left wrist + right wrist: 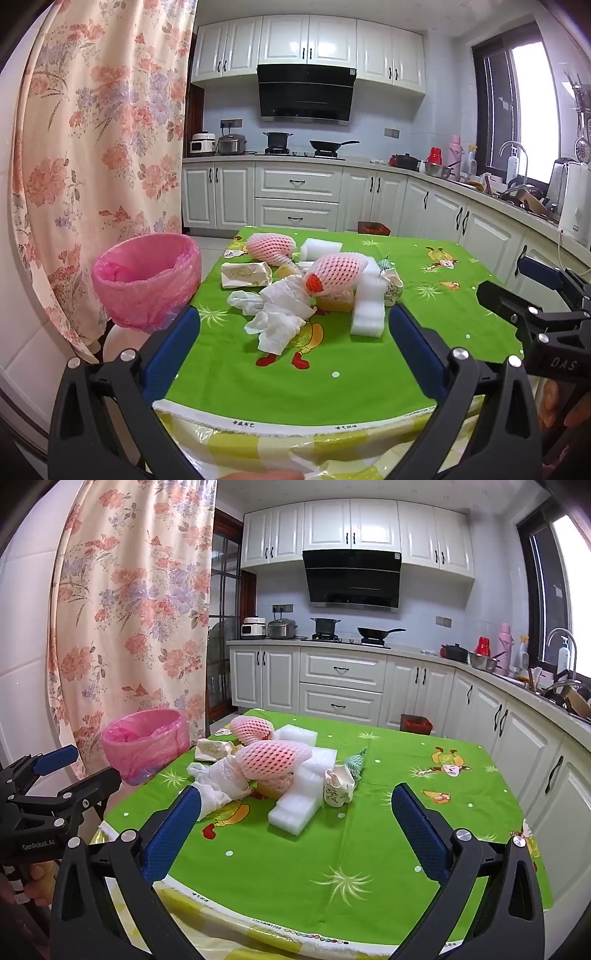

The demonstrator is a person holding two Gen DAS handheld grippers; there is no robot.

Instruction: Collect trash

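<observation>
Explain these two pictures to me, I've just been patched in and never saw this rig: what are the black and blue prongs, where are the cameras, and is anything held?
No robot arm here: a person carries a two-finger gripper in each hand, each with a camera looking along its blue-padded fingers. One picture looks past the left gripper, the other past the right gripper. Both are open and hold nothing. On the green tablecloth lies trash: crumpled tissue, white foam blocks, pink foam nets and a crushed paper cup. A pink-lined bin stands beside the table's left edge.

Trash pile (273, 771) beside pink bin (146, 744)
</observation>
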